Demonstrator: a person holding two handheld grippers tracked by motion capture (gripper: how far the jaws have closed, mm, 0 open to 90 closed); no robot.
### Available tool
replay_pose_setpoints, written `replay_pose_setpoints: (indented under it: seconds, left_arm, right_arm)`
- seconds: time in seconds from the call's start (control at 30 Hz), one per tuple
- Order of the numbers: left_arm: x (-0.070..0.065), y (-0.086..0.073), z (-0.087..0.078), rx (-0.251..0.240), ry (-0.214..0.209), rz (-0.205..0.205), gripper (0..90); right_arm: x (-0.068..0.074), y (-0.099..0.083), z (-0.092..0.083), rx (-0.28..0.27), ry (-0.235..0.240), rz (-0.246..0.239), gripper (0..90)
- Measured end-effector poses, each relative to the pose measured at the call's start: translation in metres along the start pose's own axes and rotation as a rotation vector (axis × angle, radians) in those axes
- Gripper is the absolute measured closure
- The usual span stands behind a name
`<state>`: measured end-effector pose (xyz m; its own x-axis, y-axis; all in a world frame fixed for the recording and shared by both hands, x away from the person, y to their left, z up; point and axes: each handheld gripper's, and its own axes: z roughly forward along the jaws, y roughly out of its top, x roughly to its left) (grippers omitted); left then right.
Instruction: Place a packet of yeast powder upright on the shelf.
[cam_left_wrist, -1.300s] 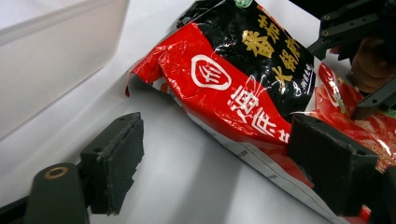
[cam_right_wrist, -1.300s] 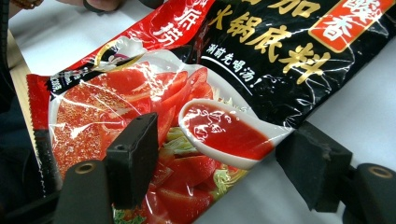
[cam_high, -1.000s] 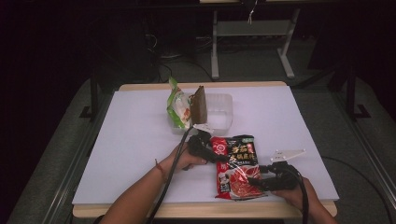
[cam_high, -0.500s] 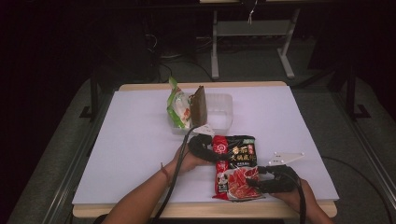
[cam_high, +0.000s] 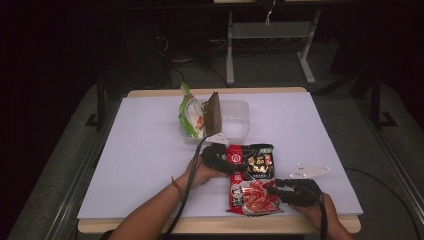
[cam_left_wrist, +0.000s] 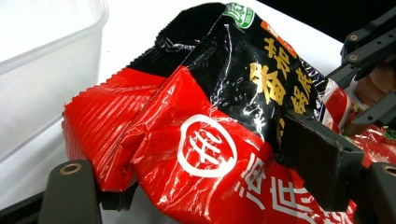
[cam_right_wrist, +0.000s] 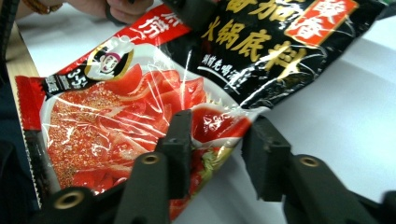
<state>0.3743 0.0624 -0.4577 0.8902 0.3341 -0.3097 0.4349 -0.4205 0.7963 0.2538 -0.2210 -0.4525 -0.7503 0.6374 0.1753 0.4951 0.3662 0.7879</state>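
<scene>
At the desk's (cam_high: 125, 165) near edge, right of the middle, the right gripper (cam_right_wrist: 219, 135) has just been closing its jaws. In the right gripper view they still stand apart, astride the near right edge of the sauce packet (cam_high: 252, 182). One pad lies over the printed film and the other beside it on the desk, so the film is not yet pinched.

The packet lies flat in the same spot as a second ago, so nothing is lifted yet. My judgement is that this is the moment of taking hold before a two-handed pick-up.

At the packet's far left corner, the left gripper (cam_left_wrist: 196, 186) has just let its jaws out a little. They stand wide round the bunched corner with one pad against the black film. The other pad is hidden under the crimped red seam, so I cannot tell whether it clamps.

The packet reads 番茄 in yellow and 火锅底料 below it. There is a round white logo with 海底 beside it, and "3-5" on a small label.

Toward the far edge, at the middle, a clear container (cam_high: 235, 117) holds a green packet (cam_high: 189, 112) and a brown packet (cam_high: 212, 112) upright; their print is too small to read.
</scene>
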Motion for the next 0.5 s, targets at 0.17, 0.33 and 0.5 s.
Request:
replay_pose_setpoints:
  seconds: [0.17, 0.33, 0.5]
  left_arm:
    - [0.0009, -0.0002, 0.0002, 0.02, 0.019, -0.027, 17.9]
    - [0.0029, -0.0014, -0.0009, 0.023, 0.012, -0.053, 14.1]
    - [0.0008, -0.0023, -0.0025, 0.02, -0.074, -0.019, 18.1]
  right_arm:
    - [0.0028, 0.0, 0.0004, -0.003, -0.018, -0.016, 71.1]
    - [0.0056, -0.0006, -0.0012, -0.034, -0.02, -0.036, 77.1]
    - [0.0079, -0.0006, -0.0021, -0.078, -0.016, -0.068, 80.6]
